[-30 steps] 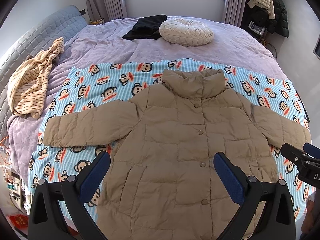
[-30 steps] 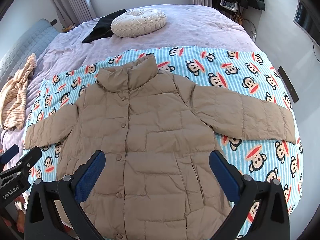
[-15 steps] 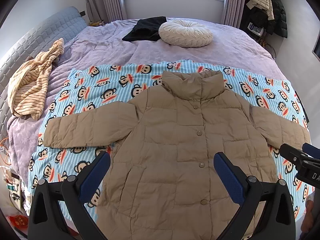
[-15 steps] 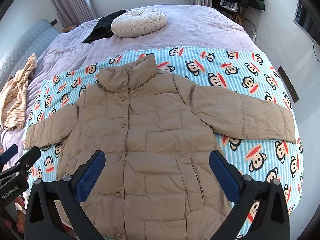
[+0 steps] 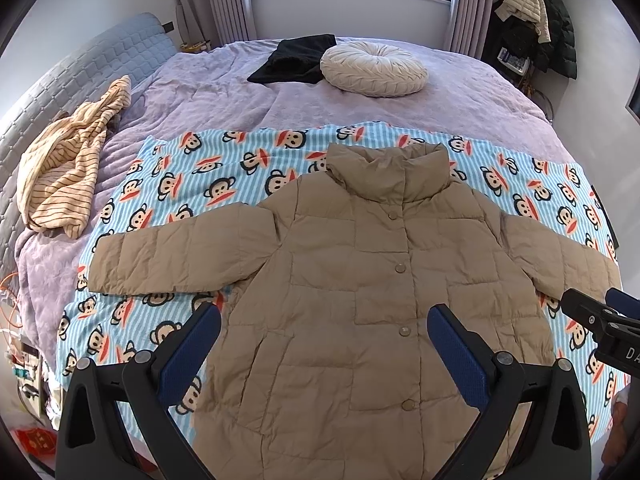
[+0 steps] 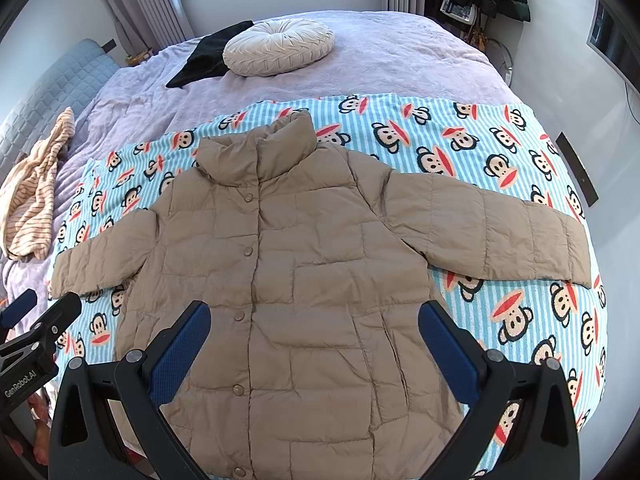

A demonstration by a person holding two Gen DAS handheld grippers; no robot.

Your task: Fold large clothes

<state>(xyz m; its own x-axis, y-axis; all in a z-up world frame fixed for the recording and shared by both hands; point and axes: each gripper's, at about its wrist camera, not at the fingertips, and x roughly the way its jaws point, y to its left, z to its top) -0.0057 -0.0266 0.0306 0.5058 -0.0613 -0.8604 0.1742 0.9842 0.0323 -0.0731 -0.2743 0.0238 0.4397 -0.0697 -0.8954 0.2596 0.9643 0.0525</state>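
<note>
A tan quilted puffer jacket (image 5: 360, 280) (image 6: 304, 264) lies flat and buttoned, front up, collar toward the far side, both sleeves spread sideways on a blue striped monkey-print blanket (image 5: 192, 184) (image 6: 472, 148). My left gripper (image 5: 324, 344) hovers open above the jacket's lower body, nothing between its blue pads. My right gripper (image 6: 314, 338) hangs open over the same lower part, a little to the right. Each gripper's tip shows at the edge of the other's view. The hem is hidden below the frames.
The blanket covers the near half of a purple bed (image 5: 460, 108). A round cream cushion (image 5: 374, 68) and a black garment (image 5: 294, 58) lie at the far side. A striped beige garment (image 5: 64, 168) is heaped at the left by the grey headboard (image 5: 52, 88). Coats (image 5: 540, 16) hang at far right.
Both views have shifted only slightly; the jacket sits a touch lower in frame. The jacket itself has not moved and both grippers stay open.
</note>
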